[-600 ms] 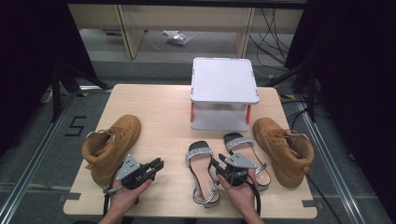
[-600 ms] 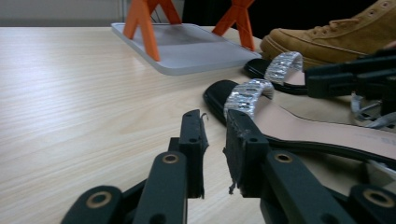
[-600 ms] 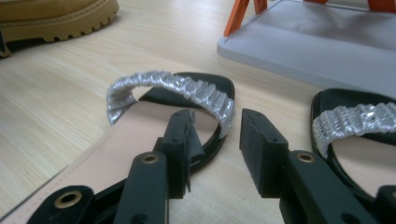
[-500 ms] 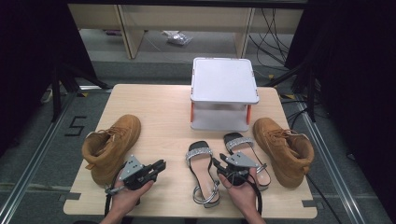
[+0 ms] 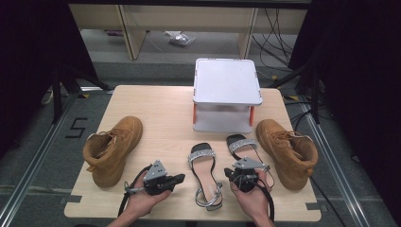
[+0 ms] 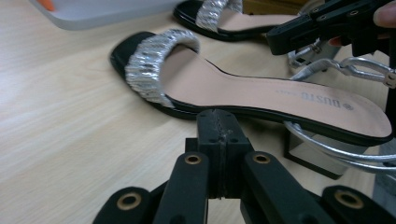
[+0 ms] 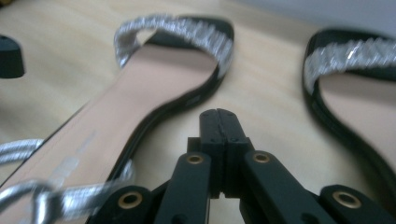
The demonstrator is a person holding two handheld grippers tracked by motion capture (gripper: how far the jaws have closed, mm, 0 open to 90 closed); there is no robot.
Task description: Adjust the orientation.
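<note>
Overhead and gripper views of the pale wooden surface point(image 5: 165, 109). You held your left hand-held gripper point(image 5: 178, 178) at about 7 o'clock on the surface, jaws clenched on nothing, tips pointing toward 3 o'clock at the black open-toe sandal with a silver glitter strap and metallic ankle loop point(image 5: 204, 172). That sandal lay flat at 6 o'clock, toe toward 12 o'clock, just beside the jaw tips but apart from them; in the left gripper view point(image 6: 219, 122) its side edge point(image 6: 261, 95) ran across just ahead of the closed jaws. Your right hand-held gripper point(image 5: 229, 174) sat at about 5 o'clock, likewise clenched and empty, tips toward 9 o'clock, over the surface between the two sandals point(image 7: 218, 120). The matching second sandal point(image 5: 246, 149) lay partly under your right hand. A tan suede lace-up boot point(image 5: 112, 149) stood at 9 o'clock, its partner point(image 5: 286, 151) at 3 o'clock. A white two-tier stand with orange posts point(image 5: 227, 90) occupied 12 o'clock.
</note>
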